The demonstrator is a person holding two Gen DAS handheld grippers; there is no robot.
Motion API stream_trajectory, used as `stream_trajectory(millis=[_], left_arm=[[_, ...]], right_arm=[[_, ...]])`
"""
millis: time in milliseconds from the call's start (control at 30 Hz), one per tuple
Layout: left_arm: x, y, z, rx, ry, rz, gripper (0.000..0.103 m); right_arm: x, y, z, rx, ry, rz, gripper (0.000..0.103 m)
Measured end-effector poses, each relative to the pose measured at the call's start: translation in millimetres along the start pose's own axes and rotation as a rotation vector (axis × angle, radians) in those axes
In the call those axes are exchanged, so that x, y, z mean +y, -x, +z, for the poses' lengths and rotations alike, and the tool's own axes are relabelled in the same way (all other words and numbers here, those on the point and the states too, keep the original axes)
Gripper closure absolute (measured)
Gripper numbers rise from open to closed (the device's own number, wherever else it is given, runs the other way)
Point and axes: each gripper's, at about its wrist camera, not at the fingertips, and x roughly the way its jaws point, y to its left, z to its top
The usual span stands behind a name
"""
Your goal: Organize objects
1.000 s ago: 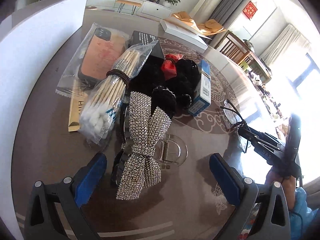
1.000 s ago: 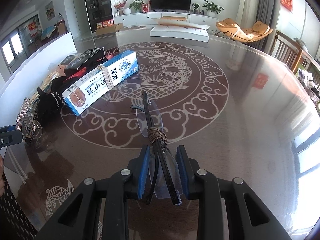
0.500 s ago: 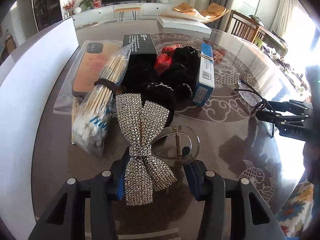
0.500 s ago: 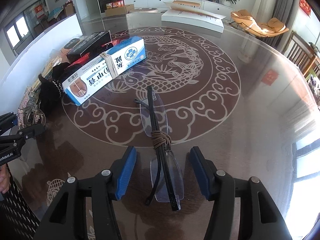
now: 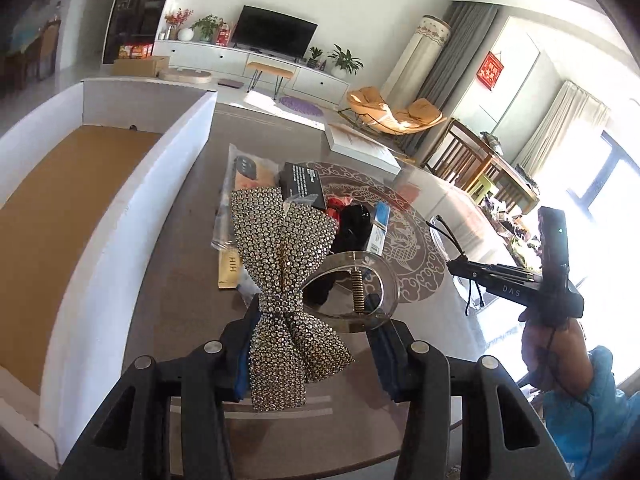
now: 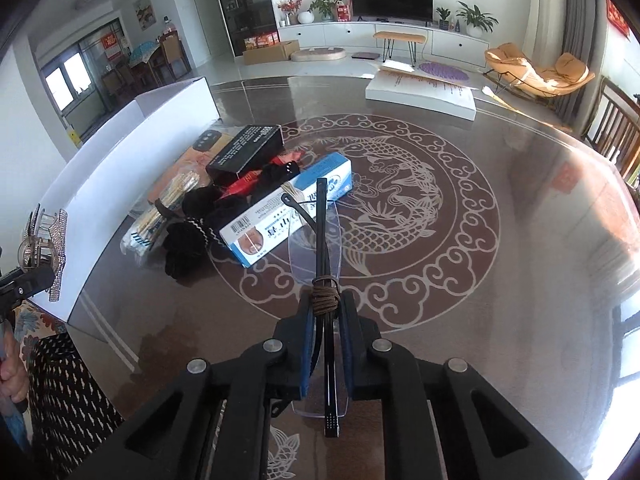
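Observation:
My left gripper (image 5: pixel 314 344) is shut on a rhinestone bow hair clip (image 5: pixel 284 264) with a clear claw, held above the table beside the white box (image 5: pixel 132 216). The clip also shows in the right wrist view (image 6: pixel 44 248). My right gripper (image 6: pixel 326 344) is shut on folded rimless glasses (image 6: pixel 320 248) bound with a brown band, lifted over the table; the glasses also show in the left wrist view (image 5: pixel 444 236). On the table lie a blue-white carton (image 6: pixel 288 212), a black box (image 6: pixel 244 150), black hair ties (image 6: pixel 192 236), a bagged phone case (image 5: pixel 250 170) and cotton swabs (image 6: pixel 160 216).
The white box has a brown cardboard floor (image 5: pixel 48 208) and stands along the table's left edge. A flat white box (image 6: pixel 420 92) lies at the far side of the round dragon-patterned table (image 6: pixel 460 240). Wooden chairs (image 5: pixel 468 156) stand at the right.
My left gripper closed on the bow clip and lifted it up beside the white box. My right gripper shut on the glasses again and raised them off the table.

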Motion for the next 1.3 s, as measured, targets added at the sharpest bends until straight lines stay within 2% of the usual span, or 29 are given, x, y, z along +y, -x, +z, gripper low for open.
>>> stream_trajectory(millis=[67, 167, 300, 367, 500, 567, 600, 633, 667, 733, 800, 833, 900, 933, 967, 1033, 1100, 1167, 1200, 1300], left_arm=[[26, 19, 19, -0.032, 0.037, 0.071, 0.055], [75, 42, 39, -0.054, 0.097, 0.233, 0.055], [147, 57, 49, -0.021, 0.224, 0.379, 0.055], [175, 58, 47, 0.002, 0.266, 0.435, 0.055], [202, 56, 36, 0.040, 0.301, 0.514, 0.054], [208, 50, 32, 0.065, 0.315, 0.546, 0.048], [211, 47, 30, 0.073, 0.324, 0.558, 0.036], [211, 48, 28, 0.069, 0.332, 0.575, 0.030], [210, 49, 26, 0.052, 0.333, 0.590, 0.029], [200, 52, 24, 0.020, 0.322, 0.593, 0.029], [184, 57, 22, -0.012, 0.308, 0.586, 0.028], [170, 59, 20, -0.034, 0.293, 0.576, 0.028], [137, 61, 16, -0.074, 0.248, 0.518, 0.028], [118, 62, 14, -0.093, 0.222, 0.470, 0.025], [97, 61, 10, -0.105, 0.195, 0.418, 0.021], [55, 51, 1, -0.118, 0.138, 0.312, 0.005], [11, 31, -11, -0.096, 0.069, 0.215, 0.000], [-25, 1, -24, -0.032, 0.015, 0.155, 0.000], [-37, -15, -31, 0.000, -0.006, 0.147, 0.000], [-63, -58, -49, 0.070, -0.042, 0.184, 0.000]], right_arm=[[32, 3, 20, -0.029, 0.023, 0.072, 0.090], [103, 2, 52, -0.070, 0.080, 0.212, 0.090], [212, -8, 89, -0.075, 0.146, 0.432, 0.090], [266, -19, 103, -0.059, 0.184, 0.505, 0.090], [348, -64, 116, 0.000, 0.244, 0.516, 0.089], [373, -88, 114, 0.053, 0.255, 0.507, 0.087], [382, -101, 112, 0.088, 0.261, 0.496, 0.078], [388, -111, 110, 0.116, 0.262, 0.485, 0.062], [390, -118, 107, 0.131, 0.256, 0.472, 0.056], [381, -116, 103, 0.098, 0.236, 0.469, 0.034], [361, -105, 101, 0.039, 0.224, 0.466, 0.026], [346, -98, 100, 0.002, 0.223, 0.449, 0.018], [316, -76, 93, -0.091, 0.226, 0.389, 0.008], [299, -64, 88, -0.149, 0.228, 0.351, 0.002], [280, -53, 81, -0.205, 0.231, 0.311, 0.000], [241, -26, 63, -0.307, 0.235, 0.202, 0.000], [205, -16, 46, -0.345, 0.248, 0.074, 0.000], [166, -12, 26, -0.323, 0.247, -0.053, 0.000], [146, -12, 17, -0.296, 0.241, -0.104, 0.000], [91, -22, -15, -0.182, 0.225, -0.213, 0.000]])
